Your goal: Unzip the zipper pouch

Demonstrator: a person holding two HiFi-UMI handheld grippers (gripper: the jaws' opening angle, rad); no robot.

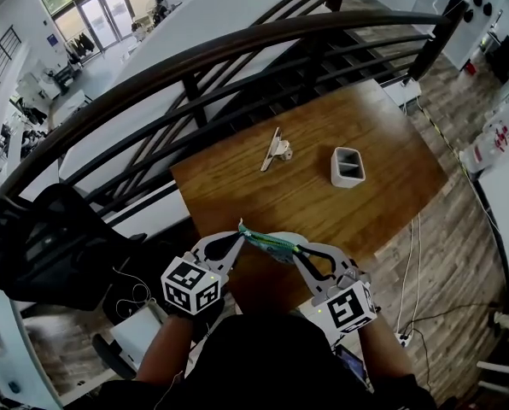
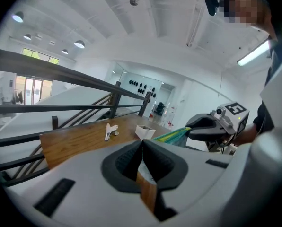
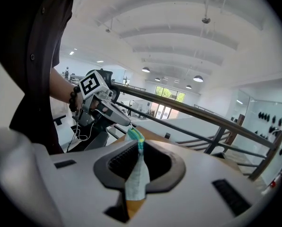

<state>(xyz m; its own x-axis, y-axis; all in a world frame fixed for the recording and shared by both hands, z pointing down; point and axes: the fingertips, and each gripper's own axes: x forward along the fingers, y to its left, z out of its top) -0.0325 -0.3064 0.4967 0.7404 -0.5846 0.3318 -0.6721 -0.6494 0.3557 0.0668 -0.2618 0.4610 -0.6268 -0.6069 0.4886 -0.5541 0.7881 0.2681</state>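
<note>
Pouch position: the zipper pouch (image 1: 272,244) is stretched between both grippers, above the near edge of the table (image 1: 323,220). The right gripper (image 1: 304,250) is clamped on its right end. The left gripper (image 1: 238,231) is closed tight on its left end. Anchor the right end, draw the left end straight along the zipper line, and keep the fabric taut and untwisted.

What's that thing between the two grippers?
The pouch stretches between them, above the table's near edge. The left gripper pinches one end and the right gripper pinches the other. The head view shows it best.
</note>
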